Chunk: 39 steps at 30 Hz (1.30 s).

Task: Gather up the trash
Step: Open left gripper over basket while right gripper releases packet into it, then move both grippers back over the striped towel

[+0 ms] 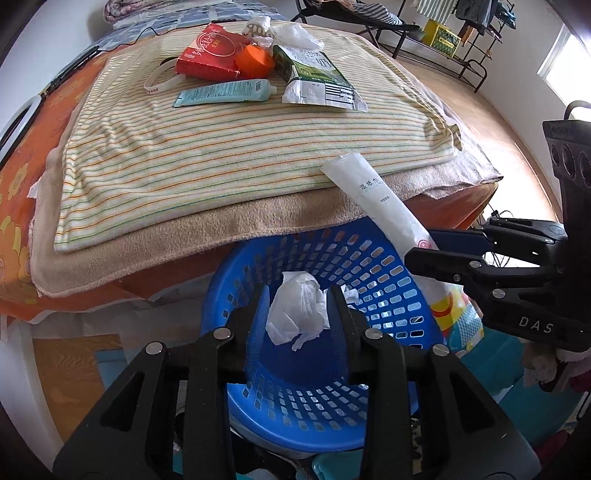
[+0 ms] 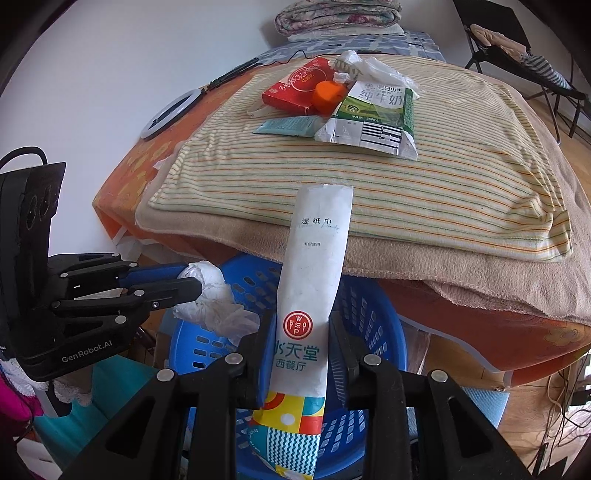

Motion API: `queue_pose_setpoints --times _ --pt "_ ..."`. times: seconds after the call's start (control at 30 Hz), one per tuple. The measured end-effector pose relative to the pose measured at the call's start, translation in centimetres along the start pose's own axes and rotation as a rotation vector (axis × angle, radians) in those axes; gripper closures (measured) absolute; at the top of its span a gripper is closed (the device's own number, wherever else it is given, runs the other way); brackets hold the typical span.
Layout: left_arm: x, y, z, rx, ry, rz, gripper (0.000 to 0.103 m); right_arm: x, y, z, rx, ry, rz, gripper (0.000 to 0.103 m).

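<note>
A blue perforated basket (image 1: 388, 280) (image 2: 373, 317) stands on the floor below the bed's edge. My left gripper (image 1: 299, 295) (image 2: 192, 278) is shut on a crumpled white tissue (image 1: 299, 310) (image 2: 214, 295), held over the basket. My right gripper (image 2: 303, 332) (image 1: 421, 245) is shut on a long white wet-wipe packet (image 2: 314, 280) (image 1: 384, 206), held over the basket's rim. More trash lies on the striped blanket (image 1: 221, 147): a red box (image 1: 208, 51), an orange cap (image 1: 255, 61), a teal tube (image 1: 225, 92), a flattened milk carton (image 1: 317, 79) and a white plastic bag (image 1: 295, 35).
The bed (image 2: 480, 314) has an orange flowered sheet and a beige towel under the striped blanket. A ring light (image 2: 170, 114) and cables lie at the bed's far left. Folded quilts (image 2: 336, 16) sit at the head. A metal rack (image 1: 443, 44) stands on the wooden floor.
</note>
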<state>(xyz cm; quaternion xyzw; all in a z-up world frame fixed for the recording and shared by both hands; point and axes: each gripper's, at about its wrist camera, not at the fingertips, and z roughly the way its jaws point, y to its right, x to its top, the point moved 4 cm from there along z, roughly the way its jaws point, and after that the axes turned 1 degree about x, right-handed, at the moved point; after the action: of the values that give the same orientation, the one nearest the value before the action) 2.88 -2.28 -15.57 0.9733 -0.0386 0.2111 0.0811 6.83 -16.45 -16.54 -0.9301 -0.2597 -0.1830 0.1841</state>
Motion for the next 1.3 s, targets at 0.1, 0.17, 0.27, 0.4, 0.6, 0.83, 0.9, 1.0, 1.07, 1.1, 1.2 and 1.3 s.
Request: queue_pose_setpoints --times 0.1,0.17,0.27,0.4,0.6,0.83,0.9,1.0,1.07,1.1,1.2,1.3 --pt "0.0 0.1 0.0 0.008 0.003 0.011 0.058 -0.1 0.0 0.2 -0.003 -0.003 0.0 0.073" --pt "0.0 0.0 0.1 0.011 0.0 0.008 0.054 -0.1 0.1 0.2 -0.009 -0.002 0.0 0.058" --pt "0.0 -0.1 0.2 0.016 0.001 0.002 0.051 0.0 0.2 0.1 -0.014 0.005 0.006 0.045" --pt "0.2 -0.3 0.2 0.034 0.005 0.003 0.048 0.1 0.3 0.2 -0.02 0.002 0.011 0.036" --pt "0.5 -0.4 -0.7 0.075 0.059 0.019 0.045 0.2 0.3 0.2 -0.028 0.009 0.015 0.027" --pt "1.2 -0.9 -1.4 0.127 0.096 0.023 0.045 0.8 0.6 -0.3 -0.038 0.038 0.027 0.024" --pt "1.3 -1.3 -1.4 0.125 0.094 0.003 0.045 0.9 0.7 -0.5 -0.043 0.045 0.03 0.024" --pt "1.6 -1.6 -1.4 0.112 0.09 -0.014 0.045 1.1 0.9 -0.7 -0.051 0.056 0.038 0.021" --pt "1.8 -1.7 -1.4 0.096 0.091 -0.022 0.045 1.2 1.1 -0.8 -0.056 0.062 0.043 0.019" --pt "2.0 -1.7 -1.5 0.087 0.092 -0.025 0.045 1.3 1.2 -0.8 -0.06 0.066 0.046 0.018" --pt "2.6 -1.8 -1.7 0.083 0.1 -0.029 0.045 1.7 1.4 -0.9 -0.067 0.074 0.057 0.015" --pt "3.1 -2.0 -1.9 0.077 0.108 -0.043 0.045 2.1 1.7 -0.8 -0.077 0.082 0.067 0.012"
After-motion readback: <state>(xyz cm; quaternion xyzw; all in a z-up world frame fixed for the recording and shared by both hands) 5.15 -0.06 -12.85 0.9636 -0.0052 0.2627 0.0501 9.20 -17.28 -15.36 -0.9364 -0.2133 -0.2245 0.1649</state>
